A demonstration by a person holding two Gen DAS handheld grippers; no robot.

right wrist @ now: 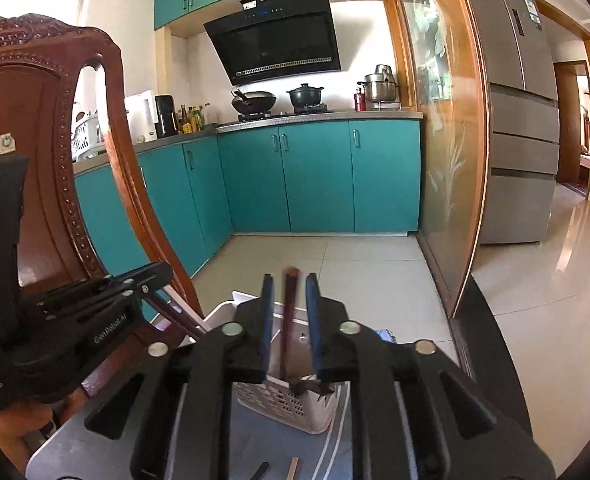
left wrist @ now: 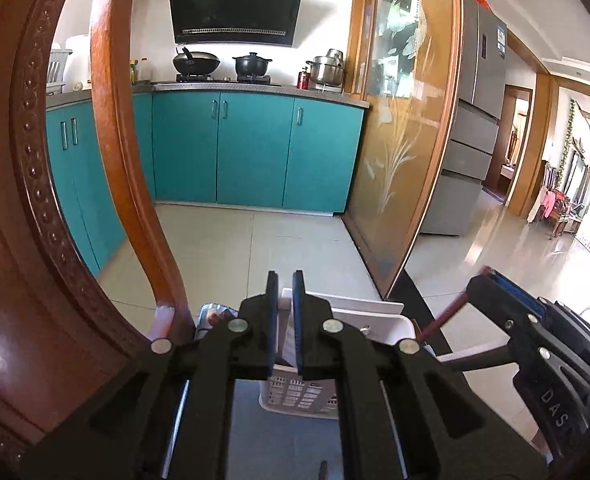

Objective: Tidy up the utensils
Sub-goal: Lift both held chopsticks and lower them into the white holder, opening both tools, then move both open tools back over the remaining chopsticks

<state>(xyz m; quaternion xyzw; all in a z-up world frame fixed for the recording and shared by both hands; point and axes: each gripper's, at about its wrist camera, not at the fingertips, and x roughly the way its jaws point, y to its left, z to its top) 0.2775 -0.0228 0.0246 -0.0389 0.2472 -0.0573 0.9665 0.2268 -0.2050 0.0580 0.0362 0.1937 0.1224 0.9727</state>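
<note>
A white perforated utensil basket (left wrist: 299, 394) stands on the table, also in the right wrist view (right wrist: 291, 404). My left gripper (left wrist: 285, 312) is over it, jaws narrow, holding a white chopstick and a dark one (right wrist: 179, 312), seen in the right wrist view. My right gripper (right wrist: 289, 312) is above the basket with its jaws apart around a dark red-brown chopstick (right wrist: 287, 312) that stands between them without clear contact. From the left wrist view the right gripper (left wrist: 491, 288) sits at the right with that chopstick (left wrist: 447, 316) angled down toward the basket.
A carved wooden chair back (left wrist: 55, 200) stands close on the left, also in the right wrist view (right wrist: 35, 140). Loose utensil ends (right wrist: 279, 470) lie on the grey-blue table cover (left wrist: 279, 440). Teal kitchen cabinets (right wrist: 315, 176) and a glass partition (right wrist: 447, 160) are behind.
</note>
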